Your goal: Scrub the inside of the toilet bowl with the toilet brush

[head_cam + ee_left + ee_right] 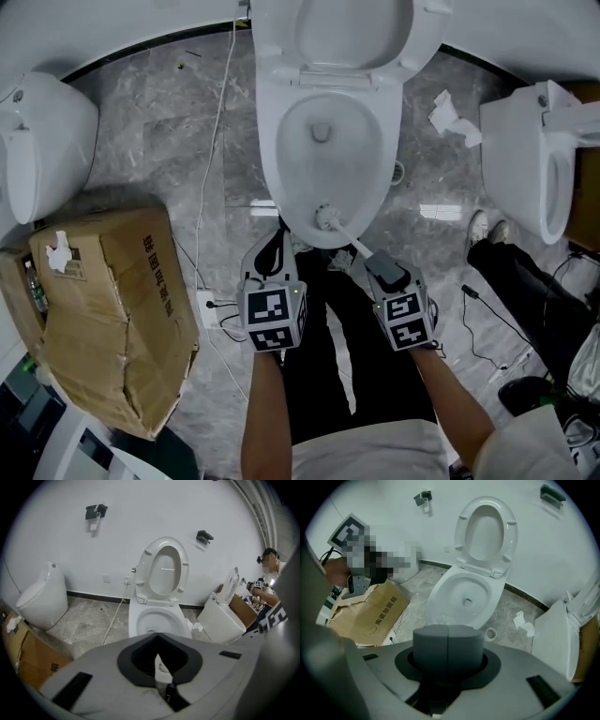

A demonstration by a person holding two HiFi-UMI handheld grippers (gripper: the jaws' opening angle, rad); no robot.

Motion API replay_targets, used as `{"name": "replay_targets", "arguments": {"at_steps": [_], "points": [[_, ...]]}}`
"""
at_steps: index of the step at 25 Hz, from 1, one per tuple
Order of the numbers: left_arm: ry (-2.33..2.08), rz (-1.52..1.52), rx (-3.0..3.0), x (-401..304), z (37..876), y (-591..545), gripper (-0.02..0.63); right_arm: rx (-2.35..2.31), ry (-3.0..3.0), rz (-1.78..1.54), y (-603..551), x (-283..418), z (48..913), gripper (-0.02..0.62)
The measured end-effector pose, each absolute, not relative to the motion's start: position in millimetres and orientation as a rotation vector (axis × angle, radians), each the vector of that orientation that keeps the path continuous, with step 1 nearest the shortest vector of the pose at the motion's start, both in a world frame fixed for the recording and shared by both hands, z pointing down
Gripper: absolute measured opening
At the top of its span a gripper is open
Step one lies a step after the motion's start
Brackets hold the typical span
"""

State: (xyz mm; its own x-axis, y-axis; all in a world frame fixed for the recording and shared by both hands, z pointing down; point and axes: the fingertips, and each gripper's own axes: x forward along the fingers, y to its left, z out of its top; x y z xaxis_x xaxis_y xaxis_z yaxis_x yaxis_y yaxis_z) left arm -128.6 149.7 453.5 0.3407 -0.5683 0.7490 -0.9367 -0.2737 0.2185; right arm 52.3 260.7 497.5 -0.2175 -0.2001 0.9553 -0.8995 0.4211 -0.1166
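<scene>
**Scrubbing stroke at the near wall of the bowl.** The right tongs [382,269] are closed, at a wide setting, on the thick grey handle of the toilet brush [339,230]. In the right gripper view that handle [447,648] fills the space between the jaws and hides the shaft beyond. The white shaft slants down over the front rim, and the bristle head rests against the inner front wall of the toilet bowl [274,169], well short of the outlet [322,131]. The left tongs [273,249] hover just outside the front rim, drawn narrow and carrying nothing that can be named. Good practice, judged from this pose: keep the bristles pressed to the porcelain and sweep round beneath the rim before working down toward the outlet. Hold the handle firmly so it cannot roll — and keep strokes short, so no water flicks over the near edge.
</scene>
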Motion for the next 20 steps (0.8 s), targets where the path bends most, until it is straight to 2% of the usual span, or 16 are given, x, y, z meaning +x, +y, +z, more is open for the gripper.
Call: {"name": "replay_targets", "arguments": {"at_steps": [10,20], "points": [[-1.332,0.742,1.952,-144.2,452.2,160.3,0.021,1.065,-1.753,0.751,213.5,36.5,494.9,0.172],[-1.331,0.756,1.965,-147.8,456.7,143.9,0.021,1.032,-1.743,0.604,167.2,55.1,510.8,0.175]]}}
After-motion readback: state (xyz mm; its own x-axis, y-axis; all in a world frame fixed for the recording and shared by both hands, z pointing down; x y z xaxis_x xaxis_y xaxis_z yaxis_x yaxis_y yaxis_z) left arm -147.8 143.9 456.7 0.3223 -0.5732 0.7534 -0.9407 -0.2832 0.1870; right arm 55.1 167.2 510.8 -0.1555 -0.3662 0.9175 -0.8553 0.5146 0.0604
